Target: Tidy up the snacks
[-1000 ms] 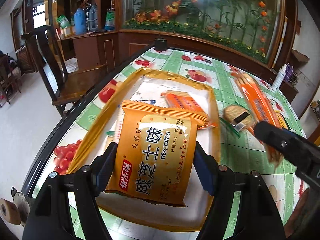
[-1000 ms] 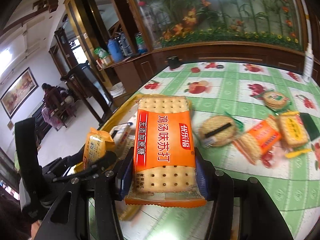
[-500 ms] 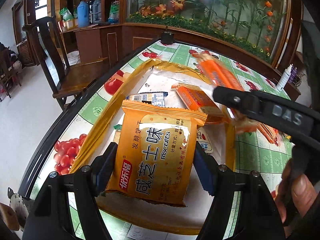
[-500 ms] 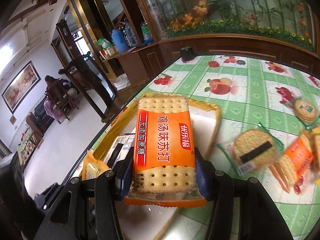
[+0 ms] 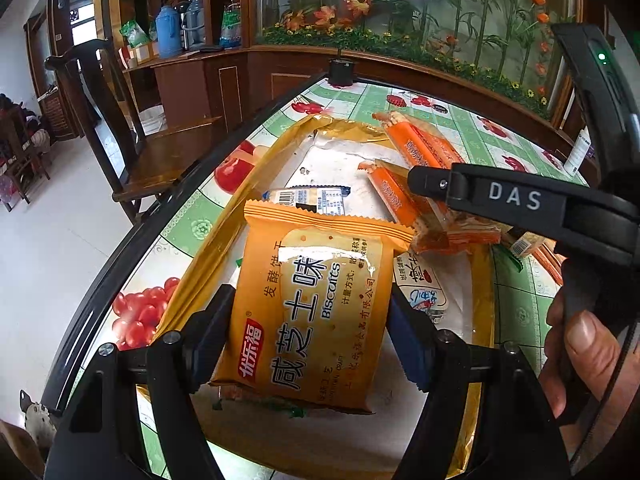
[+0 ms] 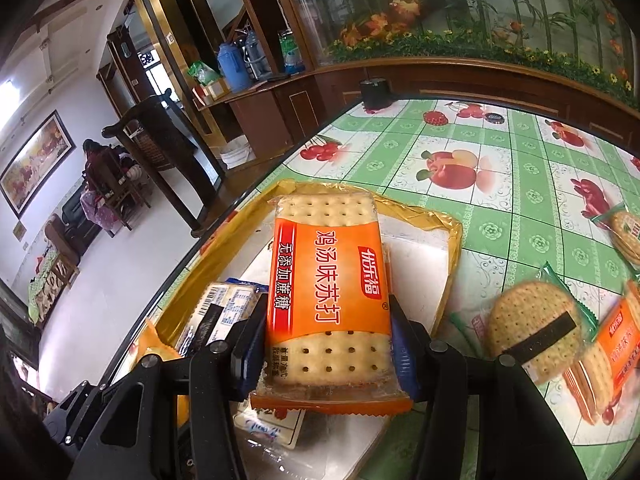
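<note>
Snack packets are filling the middle of both views. In the left wrist view, a yellow-orange foil biscuit packet with Chinese lettering (image 5: 316,316) is sitting clamped between the blue pads of the left gripper (image 5: 310,332), whose jaws are standing fairly wide around it. It is hanging over a shallow golden-yellow tray with a white floor (image 5: 256,184), which is resting on a green-checked, fruit-printed tablecloth (image 5: 516,148). In the tray, at twelve o'clock from the held packet, a blue-and-white barcoded packet (image 5: 308,200) is lying flat.

At two o'clock, the right gripper (image 5: 436,196) is reaching in over the tray, a person's hand (image 5: 592,348) gripping its black handle. In the right wrist view, the right gripper (image 6: 328,344) is squeezing a clear-ended orange cracker packet (image 6: 328,300) between its narrowly set jaws, above the tray's near half (image 6: 452,264). At three o'clock from it, out on the tablecloth (image 6: 520,168), a round biscuit in a green-edged clear wrapper (image 6: 532,324) is lying beside another orange cracker packet (image 6: 612,356). A dark wooden chair (image 5: 132,132) is standing at ten o'clock beyond the table edge.
</note>
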A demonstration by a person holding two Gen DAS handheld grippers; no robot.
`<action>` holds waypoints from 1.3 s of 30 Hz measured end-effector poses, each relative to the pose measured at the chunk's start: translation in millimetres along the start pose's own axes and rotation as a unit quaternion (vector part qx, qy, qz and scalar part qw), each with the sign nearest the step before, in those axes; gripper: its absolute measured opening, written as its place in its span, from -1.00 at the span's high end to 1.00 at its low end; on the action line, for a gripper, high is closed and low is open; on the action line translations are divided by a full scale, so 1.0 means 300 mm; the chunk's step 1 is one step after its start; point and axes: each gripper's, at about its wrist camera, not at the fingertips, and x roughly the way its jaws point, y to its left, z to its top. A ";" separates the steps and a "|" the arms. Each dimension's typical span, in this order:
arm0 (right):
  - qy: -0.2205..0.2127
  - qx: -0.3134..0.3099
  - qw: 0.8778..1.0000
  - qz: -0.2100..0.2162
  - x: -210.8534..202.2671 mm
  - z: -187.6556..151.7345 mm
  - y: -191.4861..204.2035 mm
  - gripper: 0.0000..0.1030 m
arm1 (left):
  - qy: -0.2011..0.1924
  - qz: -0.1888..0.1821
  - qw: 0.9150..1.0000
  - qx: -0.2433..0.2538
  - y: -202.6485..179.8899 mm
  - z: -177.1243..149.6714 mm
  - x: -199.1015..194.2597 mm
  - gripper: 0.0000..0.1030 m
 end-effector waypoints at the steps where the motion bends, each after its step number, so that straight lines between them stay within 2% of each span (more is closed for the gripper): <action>1: 0.001 0.000 1.000 0.000 0.004 0.002 -0.001 -0.06 | 0.000 0.001 1.000 0.000 0.000 0.000 0.002 -0.42; 20: 0.008 0.015 1.000 0.005 0.015 -0.001 -0.024 -0.11 | 0.010 -0.004 1.000 0.000 -0.019 0.000 0.004 -0.43; 27: -0.013 0.018 1.000 0.000 -0.060 -0.004 -0.041 -0.11 | 0.020 -0.008 1.000 -0.011 -0.019 -0.005 0.005 -0.44; 33: -0.026 0.036 0.999 -0.007 -0.147 -0.039 -0.106 -0.11 | 0.023 -0.012 1.000 -0.012 -0.046 -0.014 -0.014 -0.48; 39: -0.040 0.065 0.997 -0.020 -0.246 -0.095 -0.207 -0.11 | 0.010 -0.009 1.000 0.013 -0.122 -0.005 -0.055 -0.49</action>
